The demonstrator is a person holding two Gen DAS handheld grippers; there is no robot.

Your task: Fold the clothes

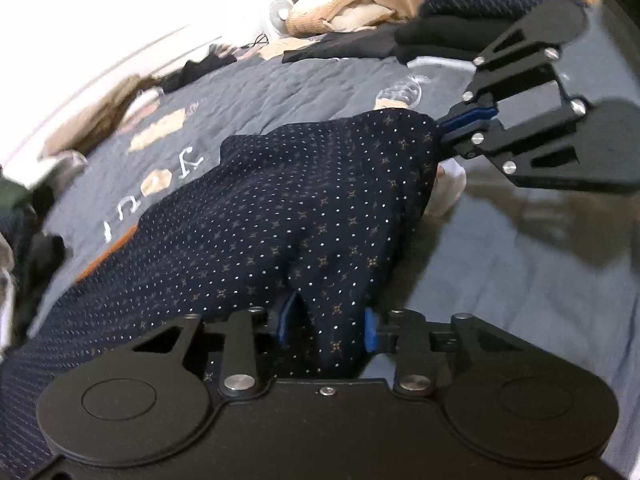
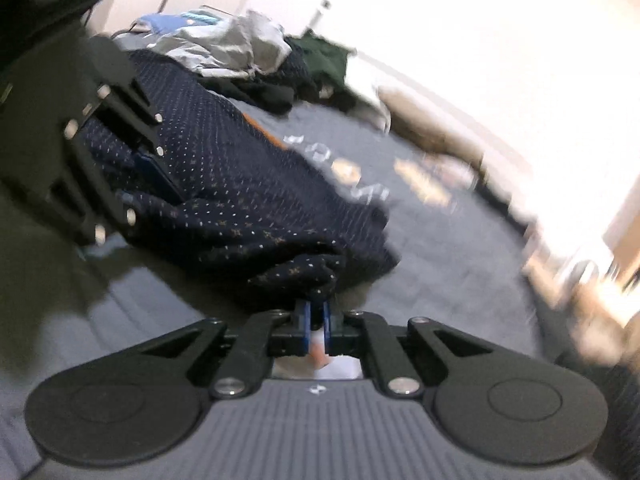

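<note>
Navy dotted garment (image 1: 280, 208) is pinched by the left gripper (image 1: 326, 326) at 6 o'clock and the right gripper (image 1: 466, 124) at 2 — folding barely begun; a clothes pile (image 2: 240, 56) waits.

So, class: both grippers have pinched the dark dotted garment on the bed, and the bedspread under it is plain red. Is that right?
Not quite. The bedspread is grey-blue with printed letters, not plain red, as the left wrist view shows. The rest stands: the left gripper and the right gripper each pinch the dark dotted garment.

Grey quilted bedspread (image 1: 248, 80), white fan (image 1: 280, 10)
</note>
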